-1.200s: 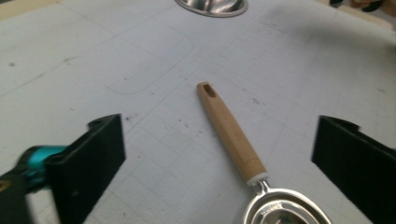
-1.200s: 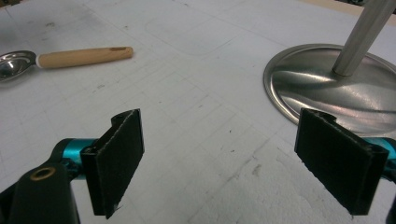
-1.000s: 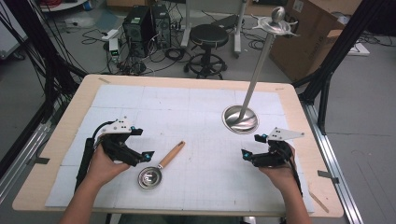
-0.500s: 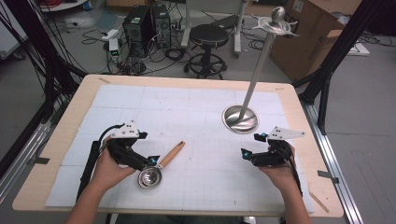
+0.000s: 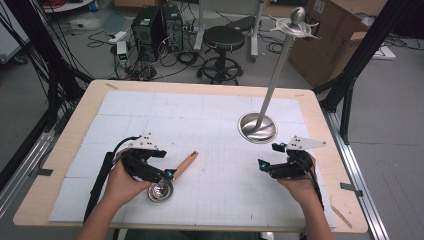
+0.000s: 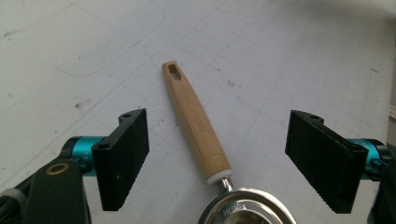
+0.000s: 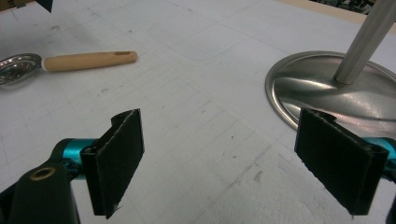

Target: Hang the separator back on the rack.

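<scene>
now left tongs (image 6: 217, 158) shifted over strainer (image 6: 205, 154), wide open; right tongs (image 7: 233, 158) open, empty.

A lab or workshop, by the look of it; a wooden table (image 5: 320, 130) with a white gridded mat (image 5: 210, 125) stands on a grey floor inside black frame struts (image 5: 367, 47); behind it lie computer towers (image 5: 155, 22) amid tangled cables (image 5: 165, 62), a black stool (image 5: 224, 42) and a cardboard box (image 5: 332, 37).

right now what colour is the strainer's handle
Light tan wood handle, clearest in the left gripper view.
</scene>
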Tool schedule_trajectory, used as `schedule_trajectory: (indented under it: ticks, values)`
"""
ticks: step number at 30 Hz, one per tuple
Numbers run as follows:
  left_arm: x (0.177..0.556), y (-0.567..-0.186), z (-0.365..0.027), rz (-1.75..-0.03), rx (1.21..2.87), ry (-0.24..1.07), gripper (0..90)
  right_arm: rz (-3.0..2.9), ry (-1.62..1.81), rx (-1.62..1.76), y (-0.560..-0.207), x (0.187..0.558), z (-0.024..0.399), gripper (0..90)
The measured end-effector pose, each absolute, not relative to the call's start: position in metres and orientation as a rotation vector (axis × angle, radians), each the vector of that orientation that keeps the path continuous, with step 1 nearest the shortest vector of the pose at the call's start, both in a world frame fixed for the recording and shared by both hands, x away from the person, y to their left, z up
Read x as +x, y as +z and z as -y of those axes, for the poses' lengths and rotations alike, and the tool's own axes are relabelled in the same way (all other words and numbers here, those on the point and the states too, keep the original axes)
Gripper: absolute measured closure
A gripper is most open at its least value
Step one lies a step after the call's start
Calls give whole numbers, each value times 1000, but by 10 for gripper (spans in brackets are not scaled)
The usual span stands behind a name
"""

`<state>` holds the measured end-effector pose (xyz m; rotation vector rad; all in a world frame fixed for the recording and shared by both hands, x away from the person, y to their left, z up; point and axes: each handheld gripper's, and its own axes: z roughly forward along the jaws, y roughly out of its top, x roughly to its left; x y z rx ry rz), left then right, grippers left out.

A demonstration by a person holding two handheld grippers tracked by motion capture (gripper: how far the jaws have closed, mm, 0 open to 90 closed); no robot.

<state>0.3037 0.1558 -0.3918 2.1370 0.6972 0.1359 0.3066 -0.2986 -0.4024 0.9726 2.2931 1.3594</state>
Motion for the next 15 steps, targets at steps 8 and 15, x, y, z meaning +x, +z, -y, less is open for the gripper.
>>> schedule_trajectory:
  ticks: [8,15]
  values:
    - [303,-393,-151,-680,2159,98,312,-2300,1354,969,-403,307,298,146]
    - [305,-401,-142,-702,2260,112,312,-2299,1357,968,-403,307,299,146]
